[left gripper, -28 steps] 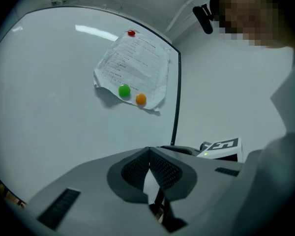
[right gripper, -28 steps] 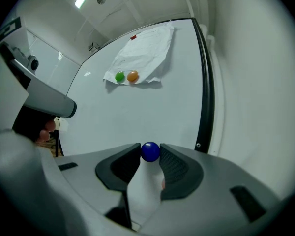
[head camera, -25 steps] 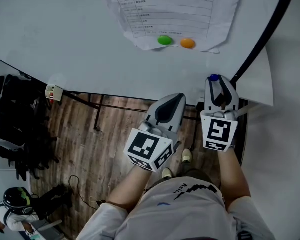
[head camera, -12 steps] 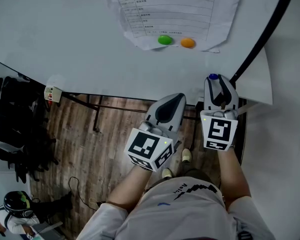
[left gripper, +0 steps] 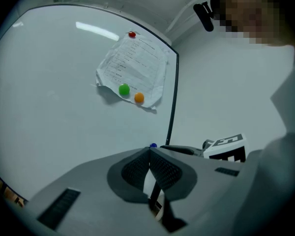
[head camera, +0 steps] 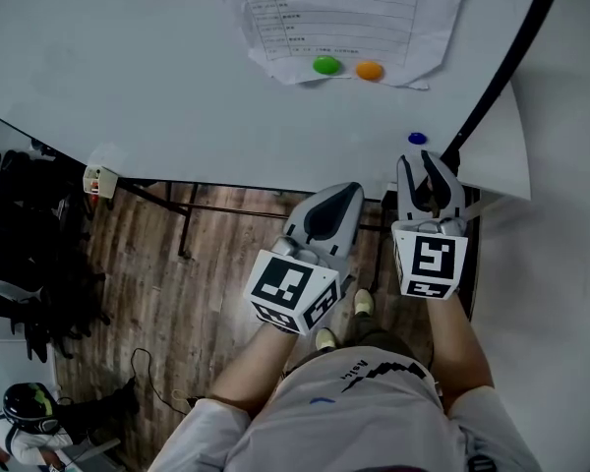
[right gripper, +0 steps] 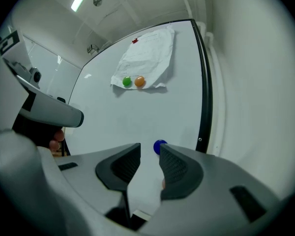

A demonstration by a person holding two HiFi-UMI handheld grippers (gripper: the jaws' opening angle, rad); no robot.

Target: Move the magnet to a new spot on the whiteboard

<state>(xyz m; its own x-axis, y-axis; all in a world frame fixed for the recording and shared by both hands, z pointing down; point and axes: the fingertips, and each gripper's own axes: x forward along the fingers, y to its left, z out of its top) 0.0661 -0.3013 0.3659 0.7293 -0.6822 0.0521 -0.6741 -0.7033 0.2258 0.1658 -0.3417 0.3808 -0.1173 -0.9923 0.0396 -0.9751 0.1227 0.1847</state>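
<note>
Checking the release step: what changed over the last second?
The right gripper opened, let go of the blue magnet on the whiteboard and drew back slightly. The left gripper stayed shut and empty; green magnet, orange magnet and paper unchanged.

Your right tongs have let go of the blue magnet. Jaws are apart now; a second ago they were clamped on it. The magnet sits on its own on the whiteboard, just ahead of the tong tips. The tongs have backed off slightly toward you. In the head view the paper sheet has shifted up.
</note>
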